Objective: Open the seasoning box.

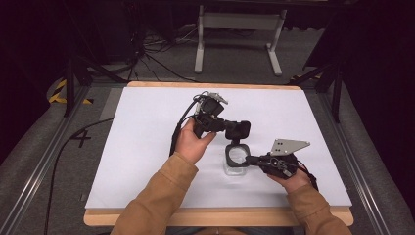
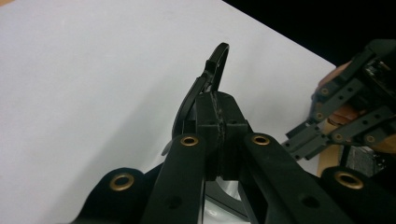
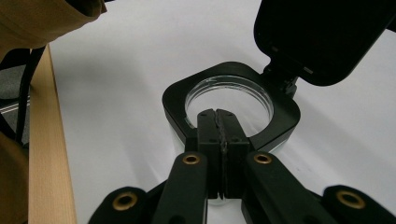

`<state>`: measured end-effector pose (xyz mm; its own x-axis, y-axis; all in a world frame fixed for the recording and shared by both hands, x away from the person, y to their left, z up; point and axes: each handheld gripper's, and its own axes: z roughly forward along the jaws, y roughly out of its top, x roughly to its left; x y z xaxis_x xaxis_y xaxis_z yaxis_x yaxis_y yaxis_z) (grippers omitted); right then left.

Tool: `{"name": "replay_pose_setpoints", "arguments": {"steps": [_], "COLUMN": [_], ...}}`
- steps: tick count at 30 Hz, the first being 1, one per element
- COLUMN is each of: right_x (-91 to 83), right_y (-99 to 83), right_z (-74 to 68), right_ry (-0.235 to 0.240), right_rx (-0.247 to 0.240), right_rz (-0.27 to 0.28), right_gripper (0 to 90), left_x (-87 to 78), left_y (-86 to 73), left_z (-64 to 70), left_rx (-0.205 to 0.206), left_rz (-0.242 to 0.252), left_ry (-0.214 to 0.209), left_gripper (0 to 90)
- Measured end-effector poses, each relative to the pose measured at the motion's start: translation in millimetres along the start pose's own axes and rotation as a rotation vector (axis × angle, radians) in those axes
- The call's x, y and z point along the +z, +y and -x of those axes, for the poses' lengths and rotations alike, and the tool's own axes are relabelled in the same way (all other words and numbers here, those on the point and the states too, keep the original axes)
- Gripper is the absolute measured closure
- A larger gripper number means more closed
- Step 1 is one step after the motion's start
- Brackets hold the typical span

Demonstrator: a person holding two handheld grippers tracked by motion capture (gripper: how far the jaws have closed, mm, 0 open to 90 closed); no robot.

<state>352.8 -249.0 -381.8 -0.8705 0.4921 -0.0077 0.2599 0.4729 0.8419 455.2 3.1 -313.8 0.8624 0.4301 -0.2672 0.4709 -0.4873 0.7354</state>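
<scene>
A white sheet (image 1: 147,147) covers a light wooden tabletop (image 1: 215,216), whose edge shows along the near and far sides. Grey carpeted floor (image 1: 235,61) extends beyond the table into a dark, unlit background. A white metal stand (image 1: 240,22) with two legs and flat feet rests on the carpet behind the table. Black cables (image 1: 151,49) lie tangled on the floor at upper left. Aluminium rails (image 1: 44,161) run along both sides of the table. Yellow-and-black hazard tape (image 1: 58,90) marks the floor at left, near a dark upright post (image 1: 70,81).
</scene>
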Motion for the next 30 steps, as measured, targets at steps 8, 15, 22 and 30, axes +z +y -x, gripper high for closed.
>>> {"name": "replay_pose_setpoints", "arguments": {"steps": [8,15,22,30], "right_x": [0.2,2.3,2.1,-3.9], "right_y": [-0.9,-0.5,2.0,14.1], "right_z": [0.7,-2.9,-3.6,-4.6], "right_ry": [0.004,-0.003,-0.011,0.029], "right_rx": [-0.003,-0.016,-0.02,-0.042], "right_rz": [0.008,0.015,-0.002,0.054], "right_gripper": [89.8,89.9,80.8,71.3], "left_x": [4.0,7.3,0.2,-25.8], "left_y": [3.0,4.4,4.1,2.9], "left_z": [-3.7,-3.9,2.2,16.2], "left_rx": [0.015,0.009,0.031,0.073], "left_rz": [0.0,-0.02,0.0,0.042], "left_ry": [0.024,0.02,-0.002,-0.021], "left_gripper": [89.5,89.5,86.5,70.6]}}
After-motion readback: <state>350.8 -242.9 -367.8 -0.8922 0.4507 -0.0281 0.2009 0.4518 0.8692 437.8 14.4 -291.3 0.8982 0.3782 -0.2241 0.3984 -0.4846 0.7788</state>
